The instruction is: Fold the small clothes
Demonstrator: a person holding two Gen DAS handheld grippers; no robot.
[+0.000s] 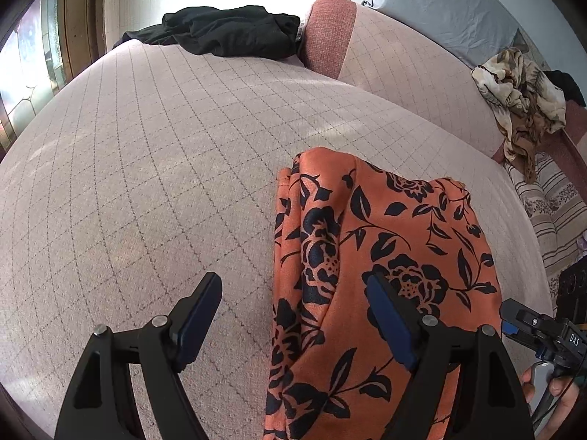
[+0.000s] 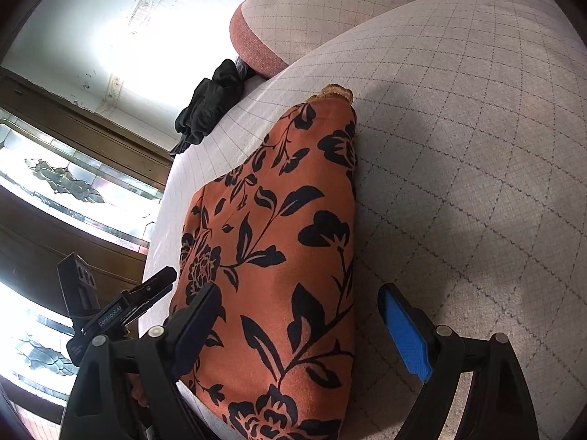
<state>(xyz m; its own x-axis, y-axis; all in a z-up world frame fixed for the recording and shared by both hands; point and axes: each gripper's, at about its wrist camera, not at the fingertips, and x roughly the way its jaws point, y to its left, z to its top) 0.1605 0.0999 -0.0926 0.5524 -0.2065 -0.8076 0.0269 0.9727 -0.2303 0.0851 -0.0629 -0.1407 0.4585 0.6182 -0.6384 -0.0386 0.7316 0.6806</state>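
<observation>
Left wrist view gives us a crumpled beige cloth (image 1: 521,106) beyond the orange floral garment (image 1: 370,275), unseen from the right wrist. We see the garment lying on the quilted bed (image 1: 146,168), under the spread, empty left gripper (image 1: 293,315) and right gripper (image 2: 301,326).

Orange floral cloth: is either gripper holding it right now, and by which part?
Nothing is held. The left gripper and right gripper both stand open over the orange floral cloth, which lies on the cushion.
</observation>
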